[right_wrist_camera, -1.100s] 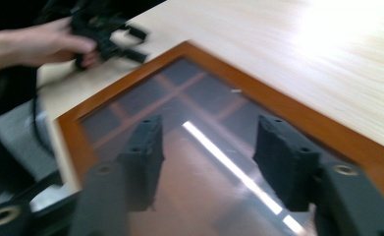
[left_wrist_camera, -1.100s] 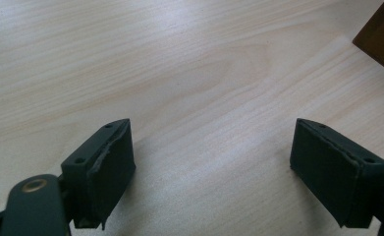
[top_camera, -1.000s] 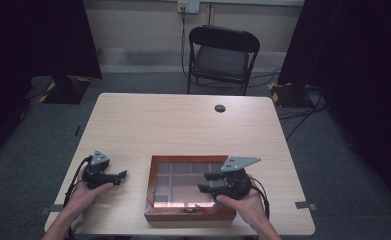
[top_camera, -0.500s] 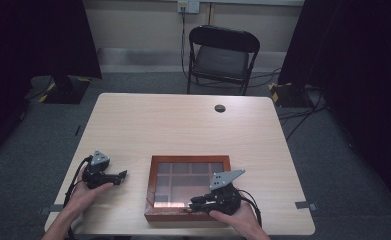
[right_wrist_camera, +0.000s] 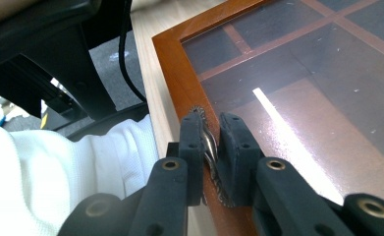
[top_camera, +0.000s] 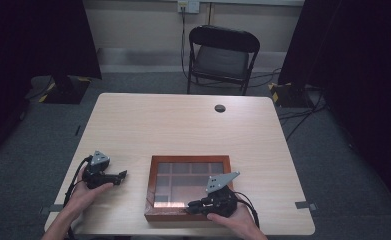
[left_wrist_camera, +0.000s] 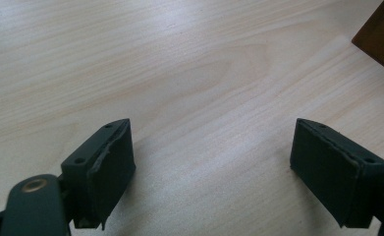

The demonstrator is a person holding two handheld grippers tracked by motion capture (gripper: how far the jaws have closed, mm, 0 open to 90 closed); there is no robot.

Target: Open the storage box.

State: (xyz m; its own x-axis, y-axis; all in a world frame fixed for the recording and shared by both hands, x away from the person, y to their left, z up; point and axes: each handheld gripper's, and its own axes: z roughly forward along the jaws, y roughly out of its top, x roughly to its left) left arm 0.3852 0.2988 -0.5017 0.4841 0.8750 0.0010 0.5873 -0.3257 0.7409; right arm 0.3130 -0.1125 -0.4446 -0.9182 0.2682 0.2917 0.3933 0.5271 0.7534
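Observation:
A flat wooden box (top_camera: 153,186) with a glass lid split into compartments lies near the table's front edge. My right gripper (top_camera: 191,206) sits at the box's front rim, held by a hand. Its jaws have just been closing and are now shut on a small metal clasp (right_wrist_camera: 208,143) on the wooden frame (right_wrist_camera: 172,73), pinched between the pads. My left gripper (top_camera: 122,175) rests on the bare tabletop left of the box, pointing toward it. Its jaws (left_wrist_camera: 211,164) stand wide open with only wood grain between them; a box corner (left_wrist_camera: 383,34) shows at the upper right.
A black folding chair (top_camera: 224,55) stands beyond the table's far edge. A dark cable hole (top_camera: 220,108) marks the tabletop at the back. White clothing (right_wrist_camera: 67,162) and a dark chair base (right_wrist_camera: 57,59) lie close to the table's front edge.
The right gripper came down from over the box's right side to its front rim and shut on the clasp. The left gripper stayed put.

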